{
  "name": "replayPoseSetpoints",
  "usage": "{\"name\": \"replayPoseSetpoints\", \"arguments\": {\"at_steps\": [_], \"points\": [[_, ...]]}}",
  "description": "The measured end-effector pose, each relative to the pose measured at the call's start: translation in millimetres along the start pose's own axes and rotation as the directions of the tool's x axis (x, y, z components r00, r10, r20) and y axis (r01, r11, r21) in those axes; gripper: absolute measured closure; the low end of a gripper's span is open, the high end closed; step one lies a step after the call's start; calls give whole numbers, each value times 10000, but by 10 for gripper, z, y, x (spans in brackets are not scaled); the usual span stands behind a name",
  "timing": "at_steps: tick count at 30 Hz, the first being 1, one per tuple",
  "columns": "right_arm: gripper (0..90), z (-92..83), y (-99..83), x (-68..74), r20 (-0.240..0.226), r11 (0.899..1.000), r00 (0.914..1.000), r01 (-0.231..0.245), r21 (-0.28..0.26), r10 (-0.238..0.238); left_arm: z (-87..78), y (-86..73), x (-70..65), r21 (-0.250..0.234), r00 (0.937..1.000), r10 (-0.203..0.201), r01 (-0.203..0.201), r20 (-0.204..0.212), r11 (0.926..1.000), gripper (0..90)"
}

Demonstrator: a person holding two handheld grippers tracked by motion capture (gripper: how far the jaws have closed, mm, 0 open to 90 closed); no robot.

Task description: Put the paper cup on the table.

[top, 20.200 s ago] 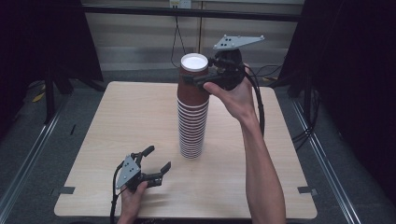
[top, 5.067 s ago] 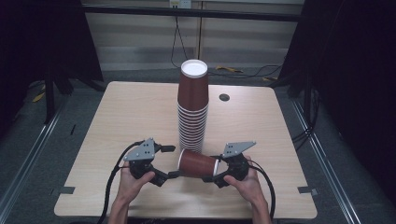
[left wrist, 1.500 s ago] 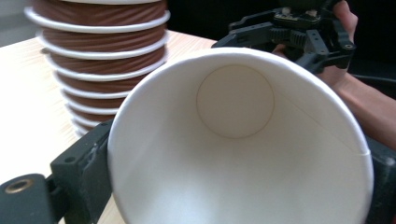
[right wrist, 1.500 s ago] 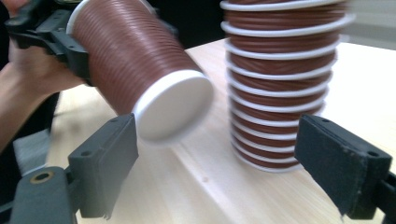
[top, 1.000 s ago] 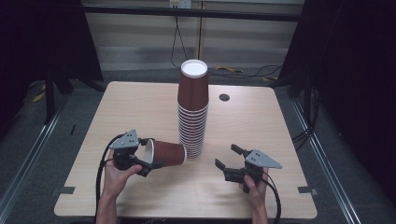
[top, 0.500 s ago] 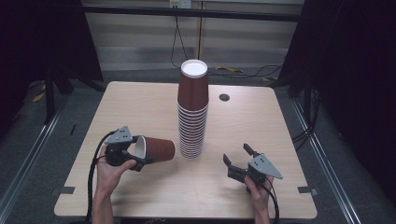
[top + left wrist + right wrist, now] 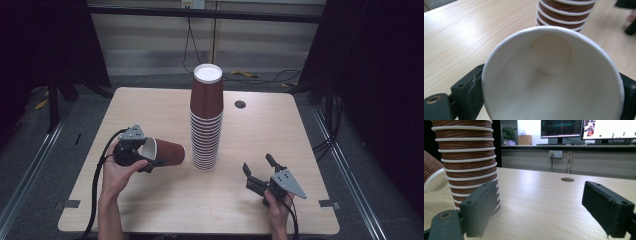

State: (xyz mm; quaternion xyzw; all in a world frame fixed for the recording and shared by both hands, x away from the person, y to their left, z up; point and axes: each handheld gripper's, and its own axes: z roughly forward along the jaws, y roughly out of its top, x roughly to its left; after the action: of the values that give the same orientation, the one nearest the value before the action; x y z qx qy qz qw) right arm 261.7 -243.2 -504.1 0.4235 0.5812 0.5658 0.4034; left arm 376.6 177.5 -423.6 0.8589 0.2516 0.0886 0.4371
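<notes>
My left claw (image 7: 150, 159) grips one cup (image 7: 167, 152) sideways; right claw (image 7: 261, 174) gapes empty; one cup stack (image 7: 206, 120) on bench (image 7: 150, 110).

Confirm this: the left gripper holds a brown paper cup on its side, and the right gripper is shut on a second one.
Not quite. The left gripper does hold a brown paper cup on its side, but the right gripper holds nothing: the right gripper view shows its jaws apart over the light wooden table.

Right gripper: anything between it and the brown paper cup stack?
Nothing visible. The right gripper, jaws open, sits at the near right of the light wooden table; bare tabletop runs from it to the tall brown paper cup stack.
</notes>
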Motion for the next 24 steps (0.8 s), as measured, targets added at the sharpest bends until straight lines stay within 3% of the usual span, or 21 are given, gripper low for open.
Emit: {"name": "replayPoseSetpoints", "arguments": {"at_steps": [2, 5, 11, 16, 23, 24], "points": [[123, -15, -6, 17, -56, 9996, 9997, 238, -139, -239, -15, 34, 29, 161, 10000, 19, -18, -34, 9999, 71], [128, -10, -6, 13, -115, 9997, 9997, 203, -125, -205, -31, 86, 76, 298, 10000, 14, -17, 87, 9996, 71], [131, -12, -6, 12, -146, 9998, 9997, 176, -112, -178, -39, 202, 189, 873, 9996, -170, 189, -229, 9960, 71], [131, -12, -6, 13, -142, 9998, 9997, 181, -113, -182, 27, 273, 249, 1839, 9990, -128, 206, -439, 9827, 71], [135, -12, -6, 13, -143, 9998, 9997, 183, -112, -185, 48, 313, 330, 2436, 9985, -109, 237, -538, 9696, 69], [135, -12, -6, 13, -143, 9998, 9997, 184, -107, -185, 43, 335, 336, 2669, 9987, -7, 141, -501, 9636, 69]]}}
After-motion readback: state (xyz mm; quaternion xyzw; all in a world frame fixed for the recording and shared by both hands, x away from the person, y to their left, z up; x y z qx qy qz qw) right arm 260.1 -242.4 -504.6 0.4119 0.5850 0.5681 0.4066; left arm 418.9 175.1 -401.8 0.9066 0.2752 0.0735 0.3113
